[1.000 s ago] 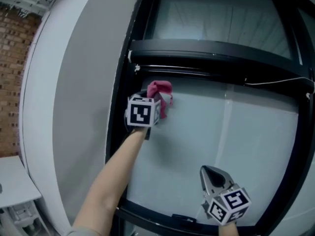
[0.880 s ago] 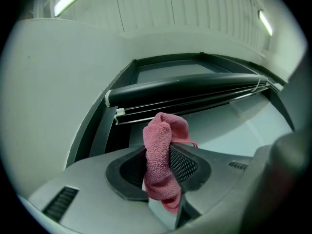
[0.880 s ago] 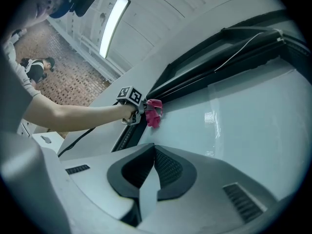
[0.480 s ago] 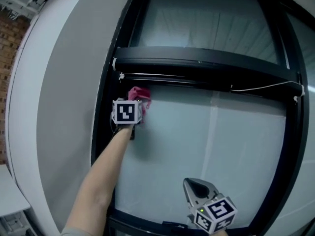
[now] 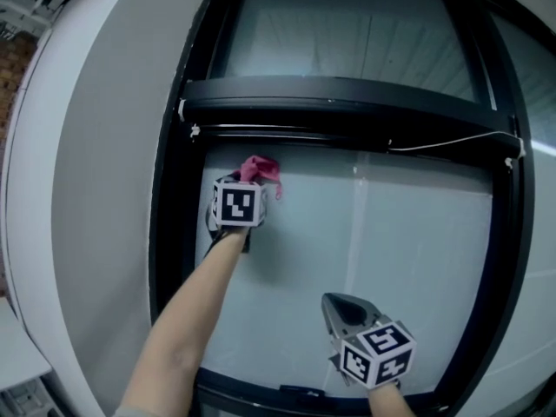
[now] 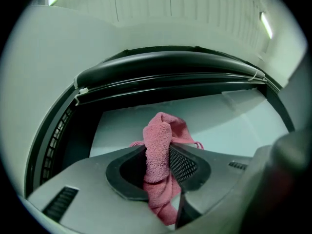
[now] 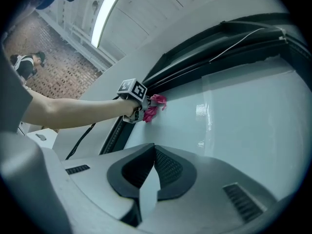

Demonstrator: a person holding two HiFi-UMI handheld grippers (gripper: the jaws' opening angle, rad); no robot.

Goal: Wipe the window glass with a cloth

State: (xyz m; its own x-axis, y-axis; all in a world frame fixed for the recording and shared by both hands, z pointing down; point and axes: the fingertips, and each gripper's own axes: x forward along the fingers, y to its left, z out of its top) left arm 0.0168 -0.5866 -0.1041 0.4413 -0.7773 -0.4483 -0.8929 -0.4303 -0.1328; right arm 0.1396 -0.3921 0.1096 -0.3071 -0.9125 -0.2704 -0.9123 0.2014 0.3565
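Observation:
The window glass (image 5: 382, 241) is a pale pane inside a black frame (image 5: 174, 233). My left gripper (image 5: 249, 183) is shut on a pink cloth (image 5: 261, 169) and holds it against the glass near the pane's upper left corner. In the left gripper view the pink cloth (image 6: 158, 152) hangs pinched between the jaws of the left gripper (image 6: 159, 150). My right gripper (image 5: 340, 306) hovers low over the pane, shut with nothing in it. From the right gripper view, the right gripper (image 7: 153, 150) points along the glass toward the pink cloth (image 7: 154, 104).
A thick black crossbar (image 5: 347, 98) spans the window above the cloth, with a thin white cord (image 5: 452, 139) running under it. A grey-white wall (image 5: 95, 189) lies left of the frame. A brick wall (image 7: 63, 67) and a distant person (image 7: 24, 65) show behind.
The left gripper has slid the cloth to the right along the glass, away from the left frame. My head view has shifted, and the right gripper stays low on the pane.

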